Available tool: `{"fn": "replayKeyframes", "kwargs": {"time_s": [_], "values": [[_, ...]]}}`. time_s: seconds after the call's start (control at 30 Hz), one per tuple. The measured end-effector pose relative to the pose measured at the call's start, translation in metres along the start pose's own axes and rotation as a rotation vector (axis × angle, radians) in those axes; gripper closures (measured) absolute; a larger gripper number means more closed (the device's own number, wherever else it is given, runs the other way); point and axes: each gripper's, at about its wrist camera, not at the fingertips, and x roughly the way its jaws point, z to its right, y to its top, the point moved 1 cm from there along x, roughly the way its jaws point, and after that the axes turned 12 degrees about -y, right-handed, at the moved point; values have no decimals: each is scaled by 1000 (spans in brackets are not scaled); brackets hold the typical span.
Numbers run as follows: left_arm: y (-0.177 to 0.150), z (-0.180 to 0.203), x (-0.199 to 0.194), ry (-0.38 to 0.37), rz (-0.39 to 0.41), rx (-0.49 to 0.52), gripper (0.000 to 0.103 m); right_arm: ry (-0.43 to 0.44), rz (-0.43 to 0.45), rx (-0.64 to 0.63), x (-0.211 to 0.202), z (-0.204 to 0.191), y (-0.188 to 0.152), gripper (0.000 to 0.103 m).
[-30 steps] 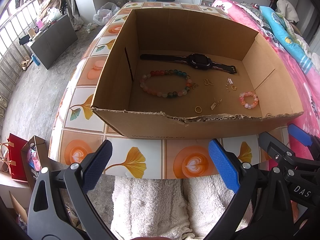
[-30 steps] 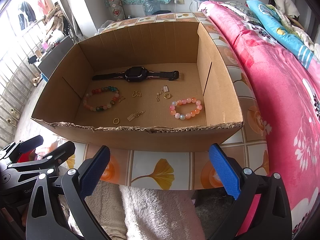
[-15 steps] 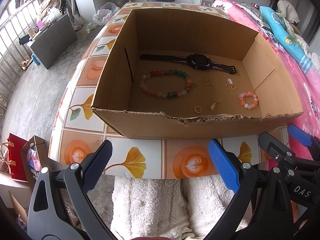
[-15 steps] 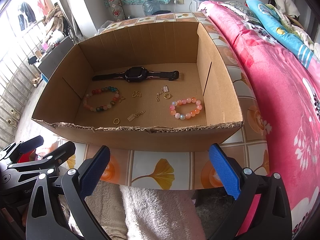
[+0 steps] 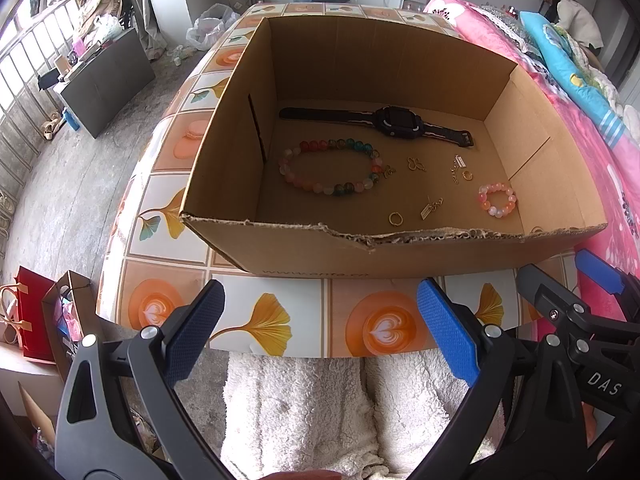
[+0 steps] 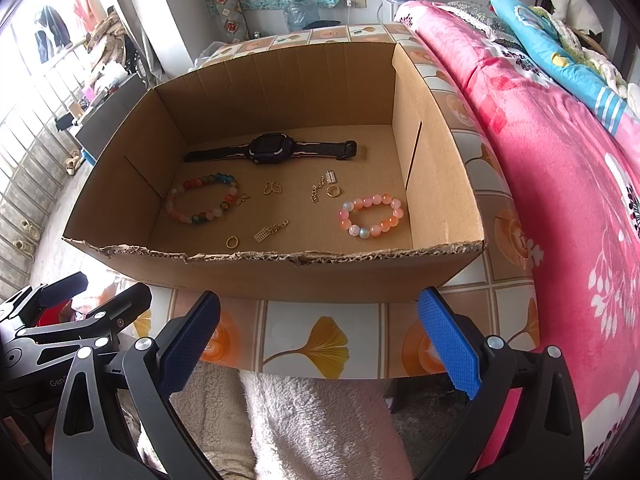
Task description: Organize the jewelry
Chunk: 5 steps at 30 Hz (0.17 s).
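We are holding the left gripper [image 5: 320, 328] with its blue pads spread wide and nothing between them, hovering over our fluffy white lap just short of the tiled table [image 5: 256, 320]; the right gripper [image 6: 320, 340] is gaping equally wide and empty beside it. Just beyond both, a cardboard box [image 6: 280, 280] with a torn near edge is sitting on the table. Inside it, a black smartwatch [image 6: 272, 148] is lying along the far wall, a multicoloured bead bracelet [image 6: 202, 202] to the left, a pink-orange bead bracelet [image 6: 370, 216] to the right, and between them small gold pieces, among them a gold ring [image 6: 232, 242] nearest us.
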Motion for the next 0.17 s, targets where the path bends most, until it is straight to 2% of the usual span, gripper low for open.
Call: {"fn": "replayKeyframes", "kwargs": {"time_s": [0.17], "values": [[0, 0, 0, -1, -3, 0, 10, 0, 0, 0, 0, 0, 0, 6]]}}
